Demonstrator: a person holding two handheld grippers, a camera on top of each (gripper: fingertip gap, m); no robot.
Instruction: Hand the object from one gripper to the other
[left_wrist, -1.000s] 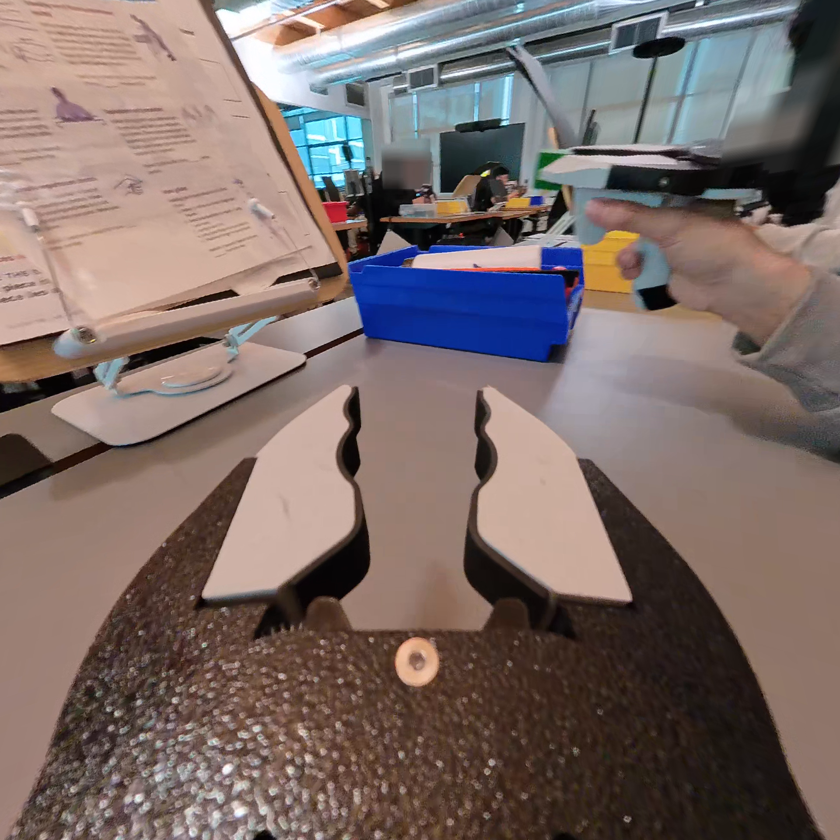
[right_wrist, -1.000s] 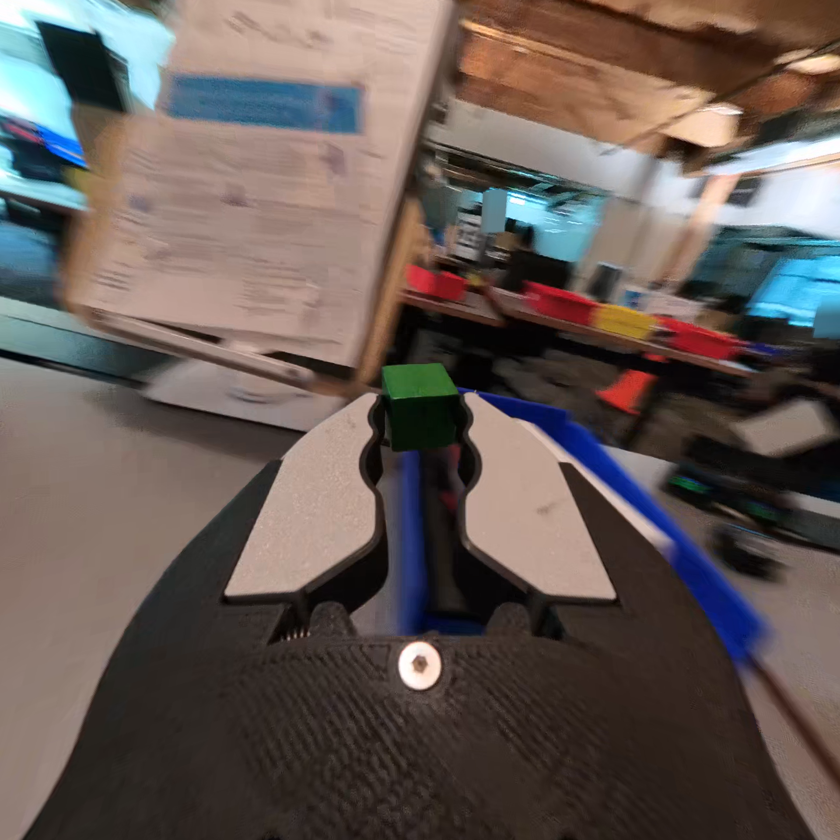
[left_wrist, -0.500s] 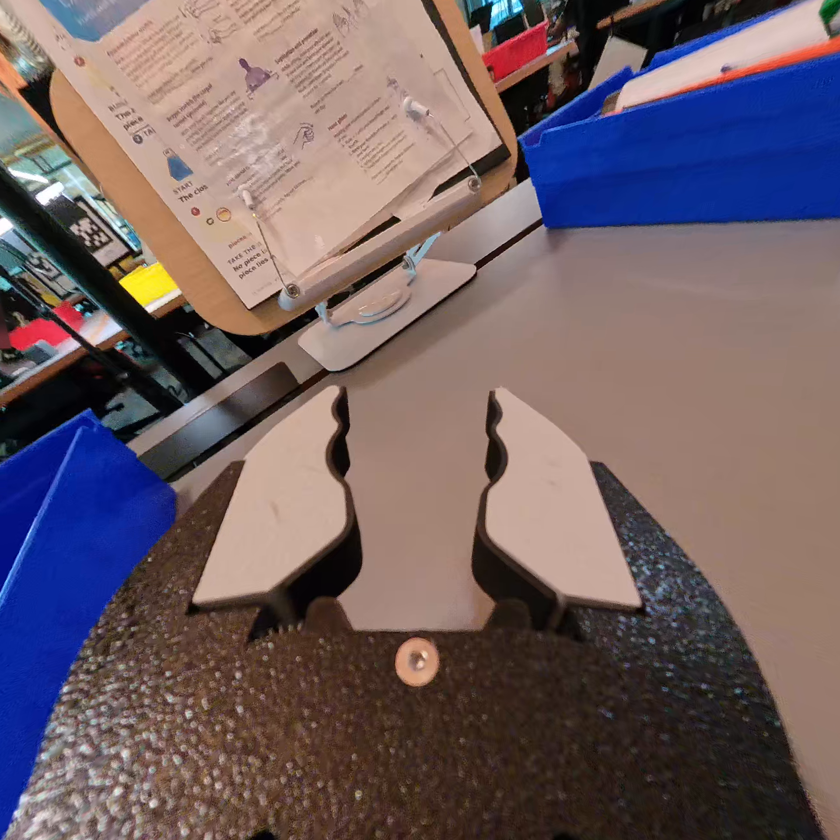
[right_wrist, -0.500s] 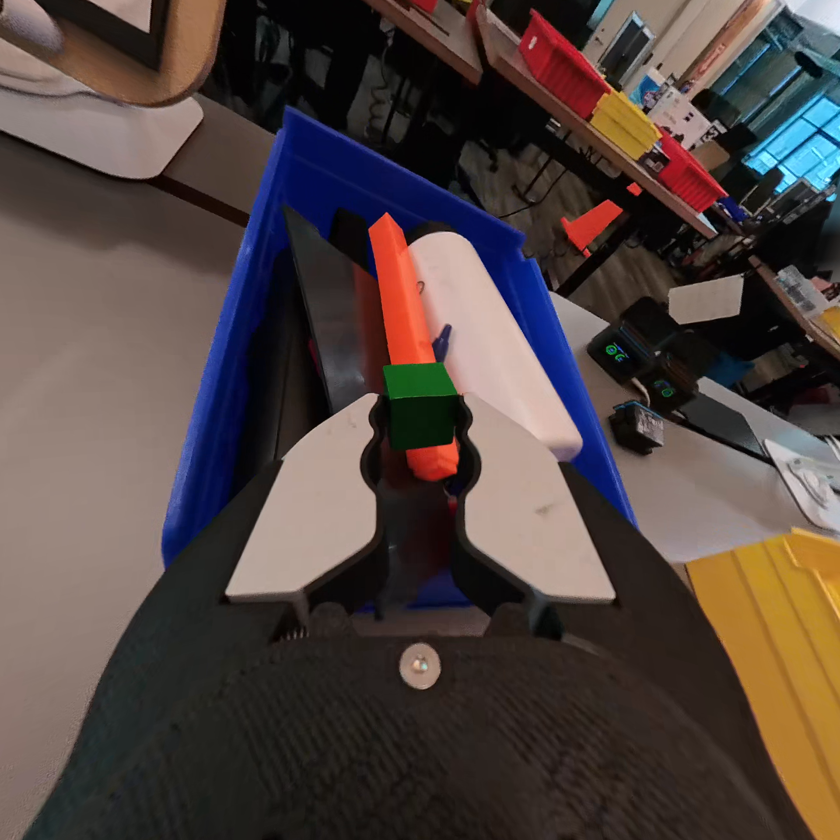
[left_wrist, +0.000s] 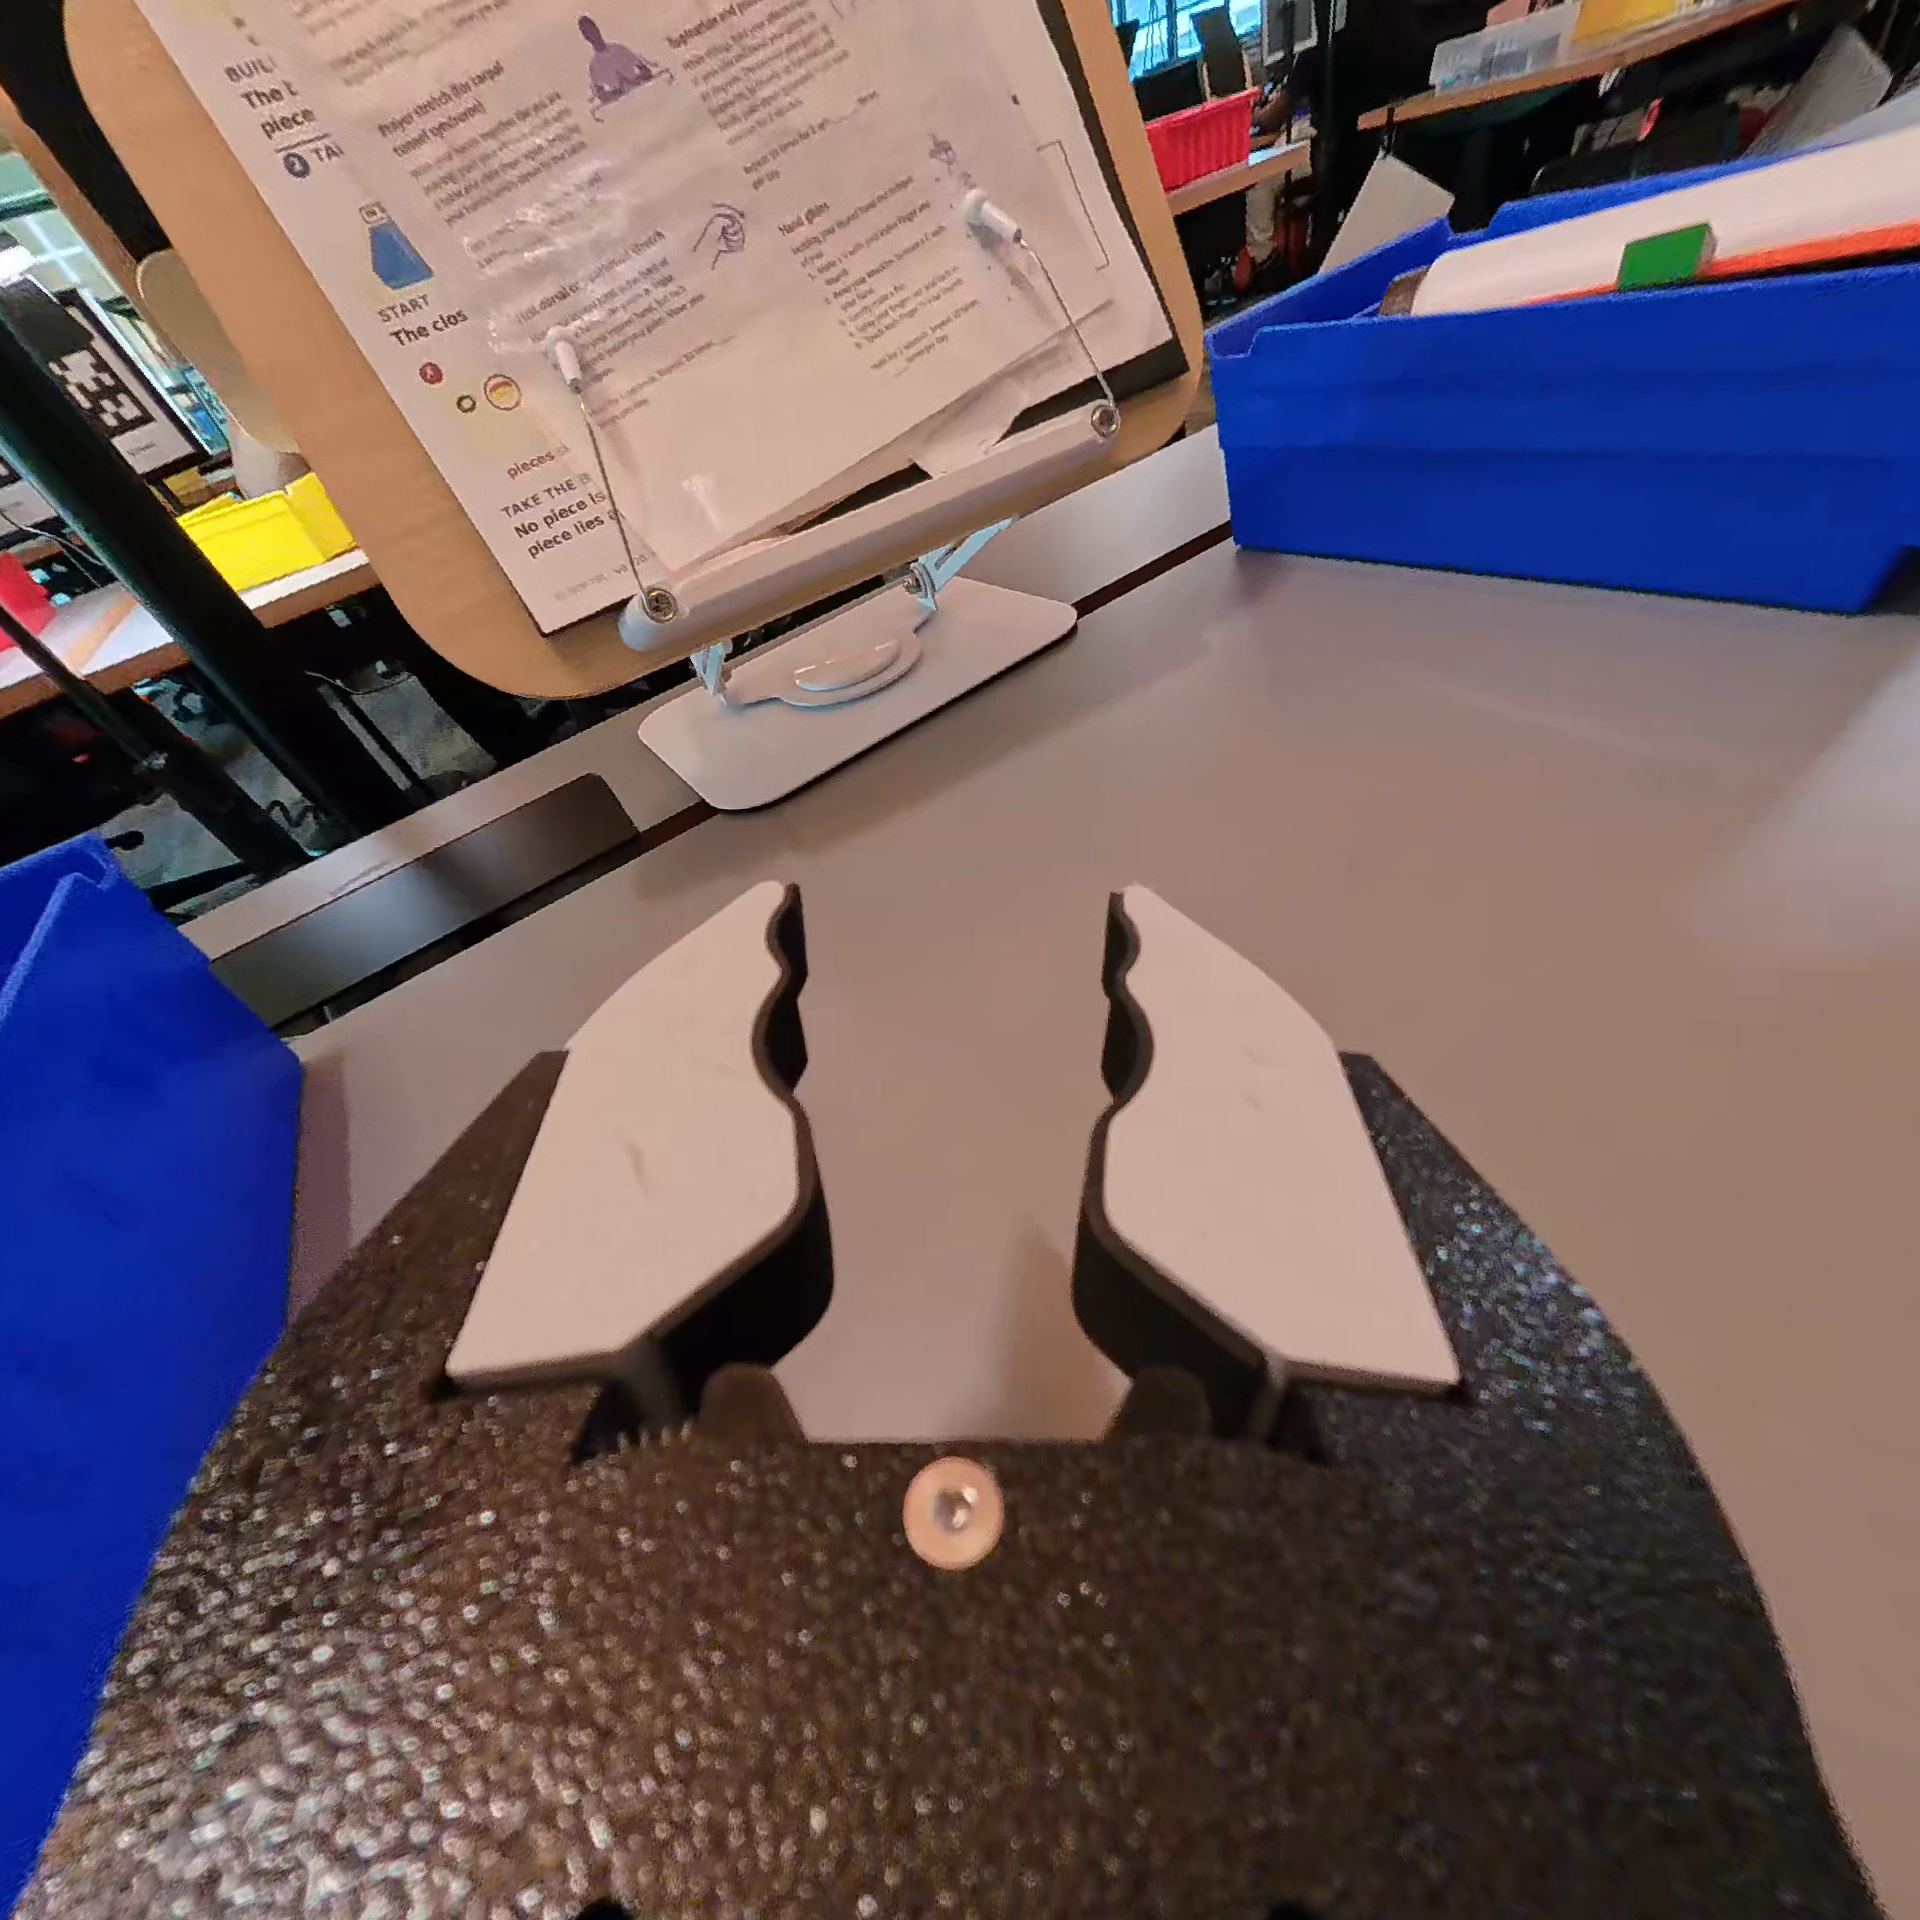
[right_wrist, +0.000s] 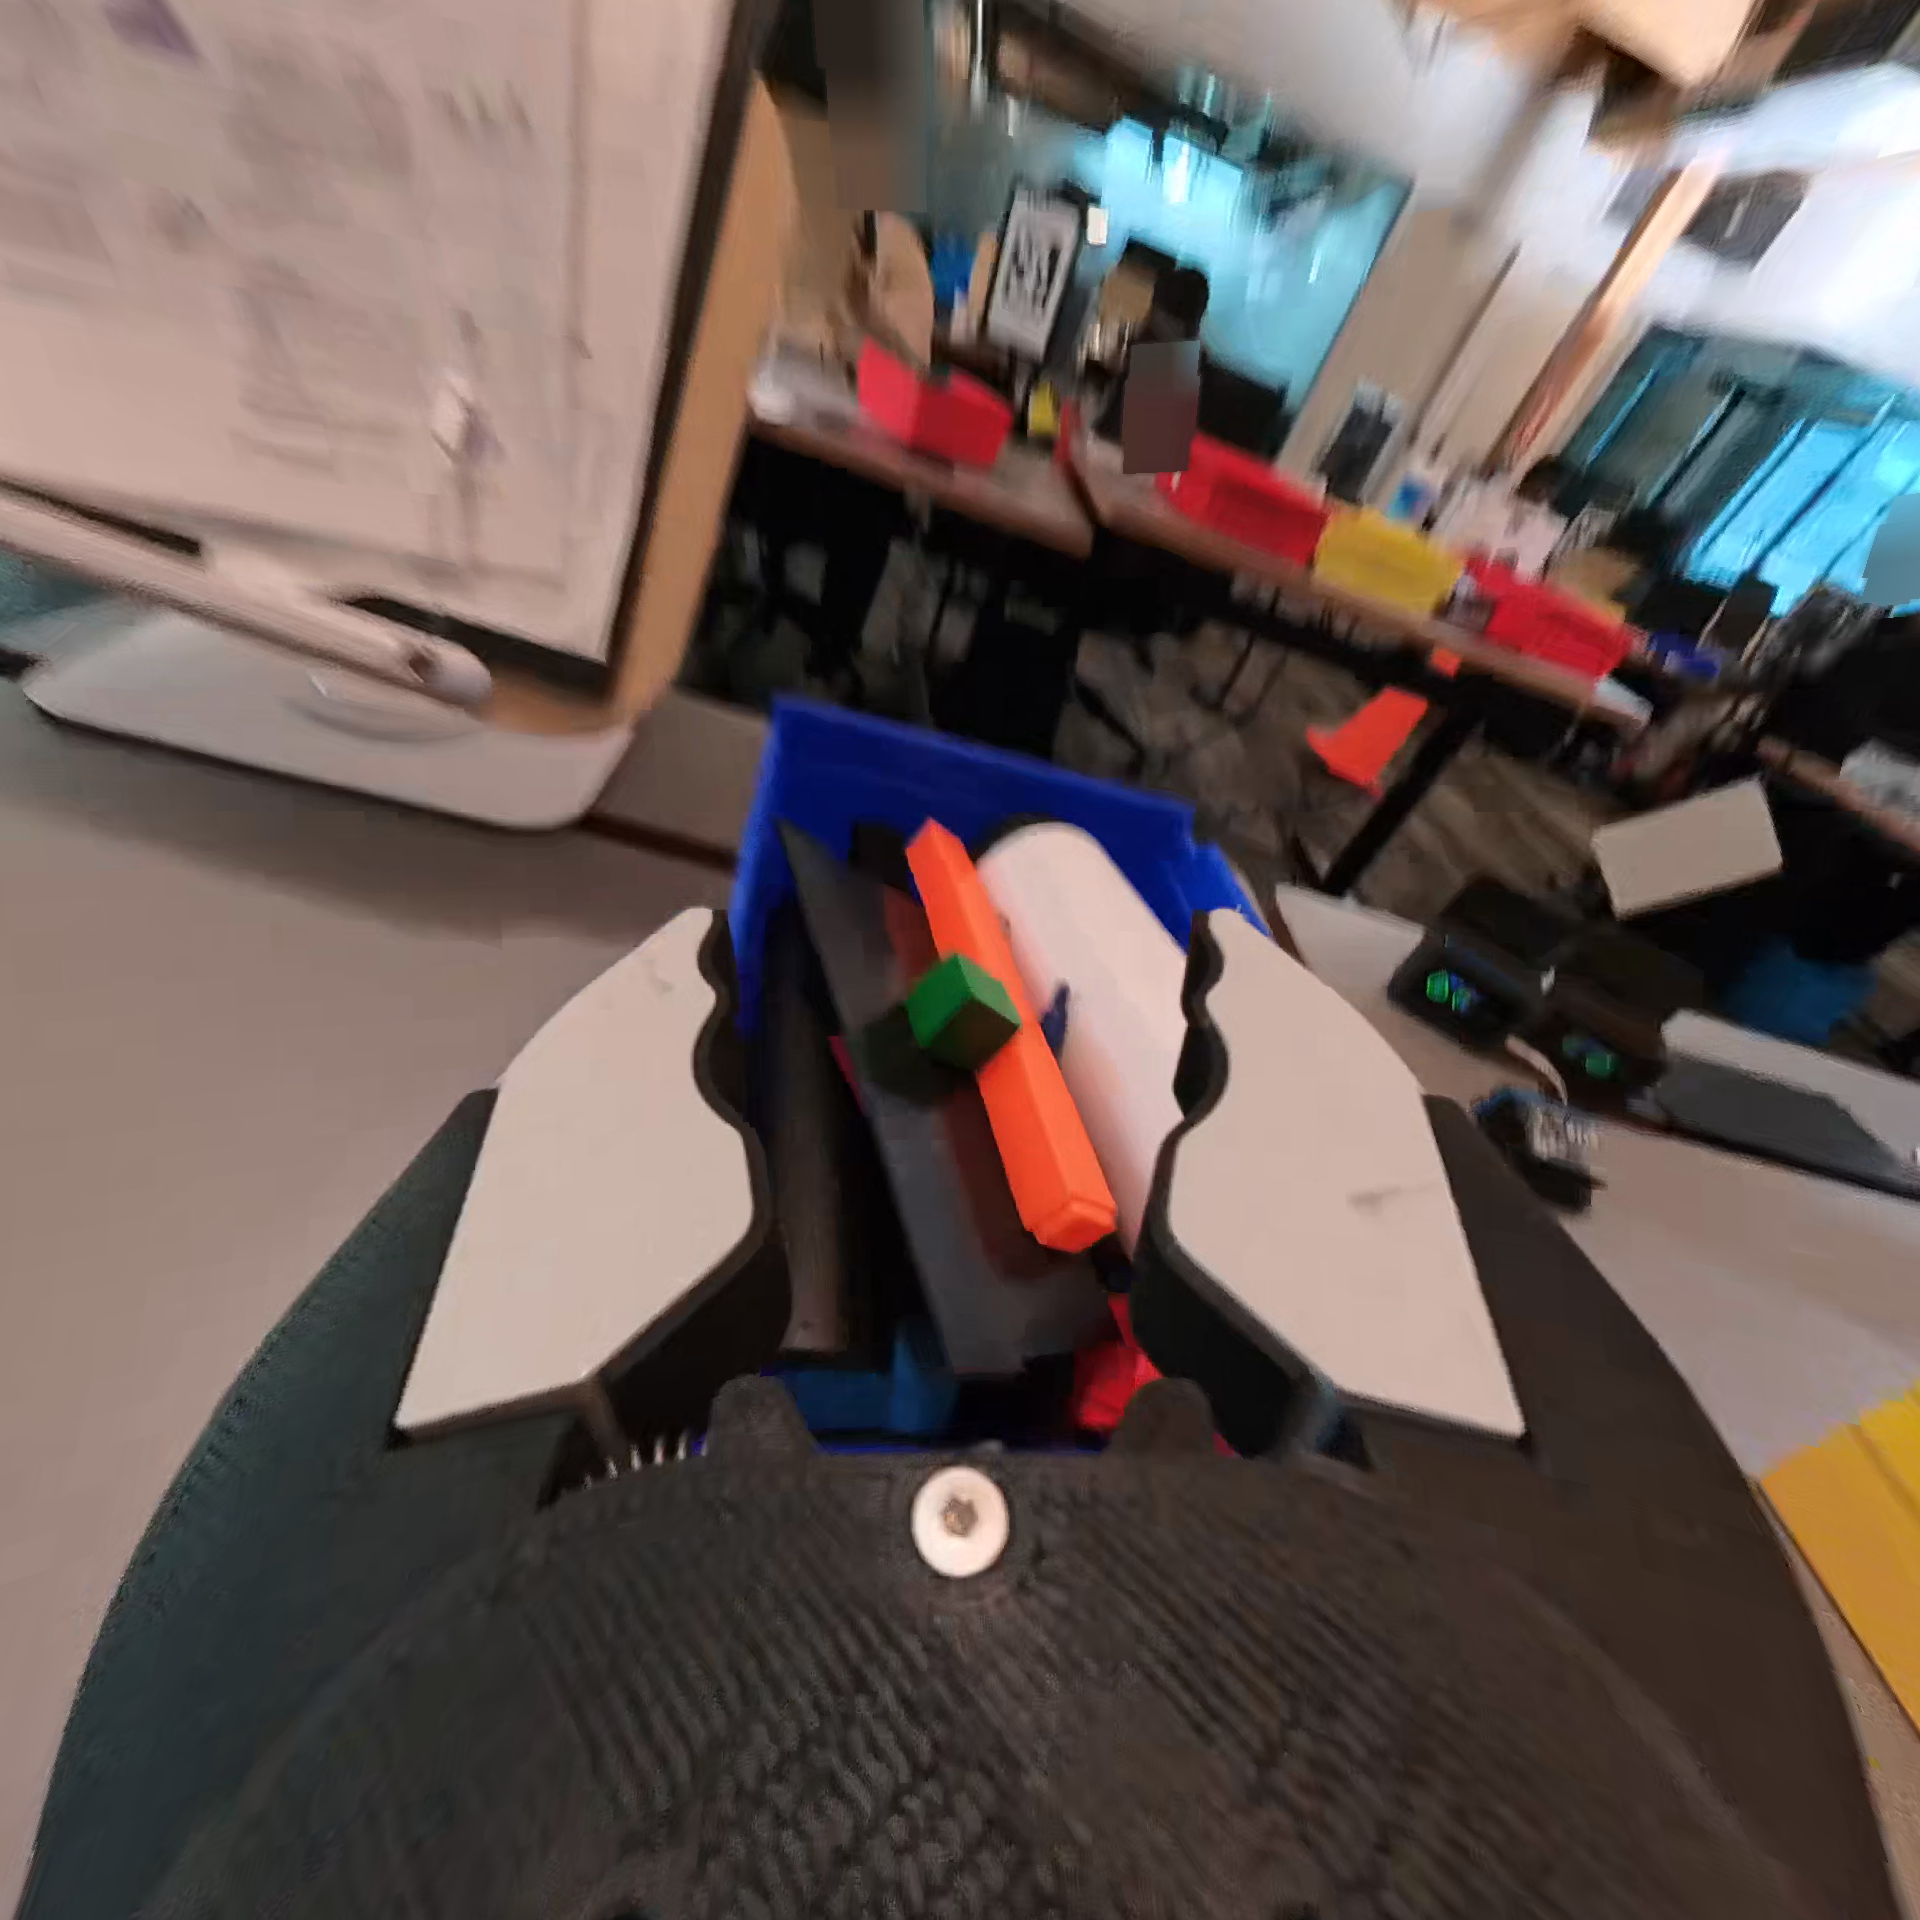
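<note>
Atop the orange bar (right_wrist: 1013, 1049) in the blue bin (right_wrist: 831, 758), at twelve o'clock of the spread, empty right gripper (right_wrist: 958, 977), sits the green cube (right_wrist: 961, 1010): probably light, rigid, best pinched across flat opposite faces. Left gripper (left_wrist: 954, 940) gapes empty.

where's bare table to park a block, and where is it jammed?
Free: grey table ahead of the open left hand-held gripper, between the document stand and blue bin. Crowded: that bin, with the green cube on the orange bar.

One green cube (right_wrist: 961, 1010), one orange bar (right_wrist: 1013, 1049), one white cylinder (right_wrist: 1091, 966), two blue bins (left_wrist: 1558, 416) (left_wrist: 114, 1195), one document stand (left_wrist: 862, 675), two hand-held grippers (left_wrist: 951, 935) (right_wrist: 956, 966).
</note>
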